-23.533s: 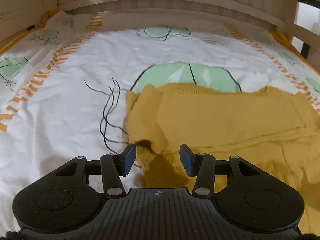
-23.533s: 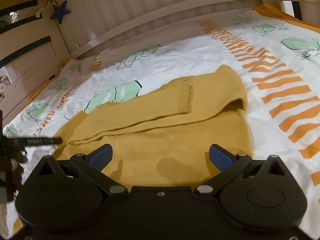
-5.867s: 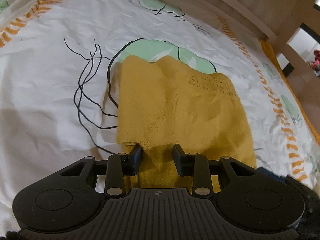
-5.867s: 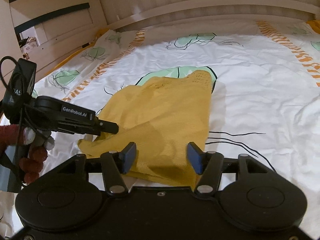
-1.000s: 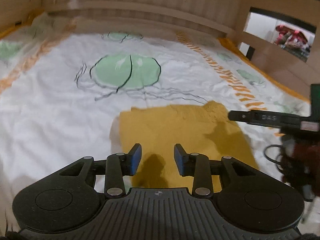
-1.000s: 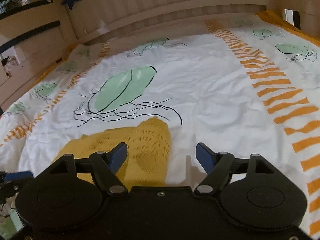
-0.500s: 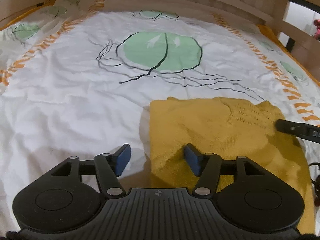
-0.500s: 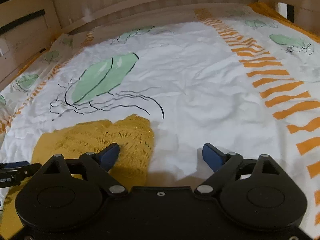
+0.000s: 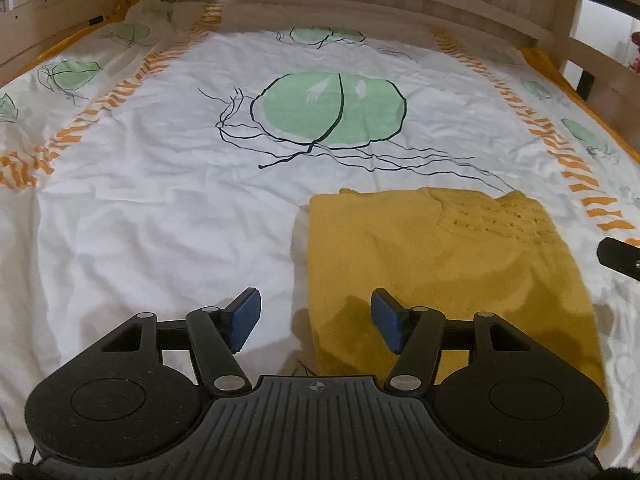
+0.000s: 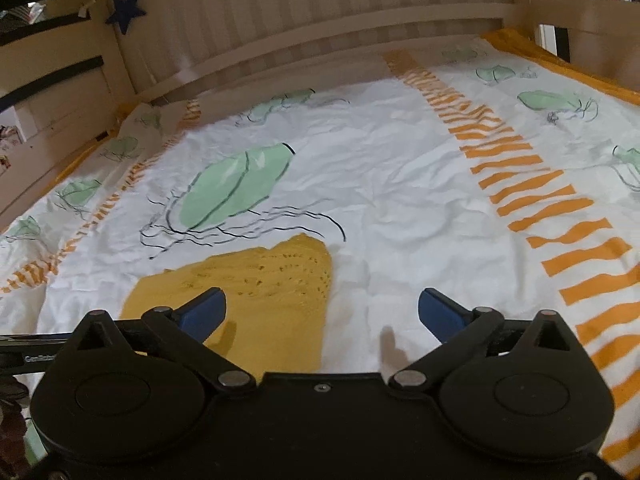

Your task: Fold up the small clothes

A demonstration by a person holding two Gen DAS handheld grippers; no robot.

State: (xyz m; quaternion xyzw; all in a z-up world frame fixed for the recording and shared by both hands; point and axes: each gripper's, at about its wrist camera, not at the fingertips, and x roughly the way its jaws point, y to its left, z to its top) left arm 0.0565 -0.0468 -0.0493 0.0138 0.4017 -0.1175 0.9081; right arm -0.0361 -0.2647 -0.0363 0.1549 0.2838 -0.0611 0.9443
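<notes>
A mustard-yellow knitted sweater (image 9: 440, 264) lies folded into a compact rectangle on the bed. My left gripper (image 9: 316, 320) is open and empty, hovering over the sweater's near left edge. In the right wrist view the sweater (image 10: 256, 288) lies at lower left. My right gripper (image 10: 322, 314) is wide open and empty, straddling the sweater's right edge. The tip of the right gripper shows at the right edge of the left wrist view (image 9: 618, 258).
The white bedsheet (image 9: 160, 200) has green leaf prints and orange striped bands. A wooden bed rail (image 9: 360, 12) runs along the far side, with a side rail (image 9: 592, 60) at right. A blue star (image 10: 127, 10) hangs on the left wall.
Both grippers have opened wider and pulled back slightly from the folded sweater. The sweater lies still on the bed.
</notes>
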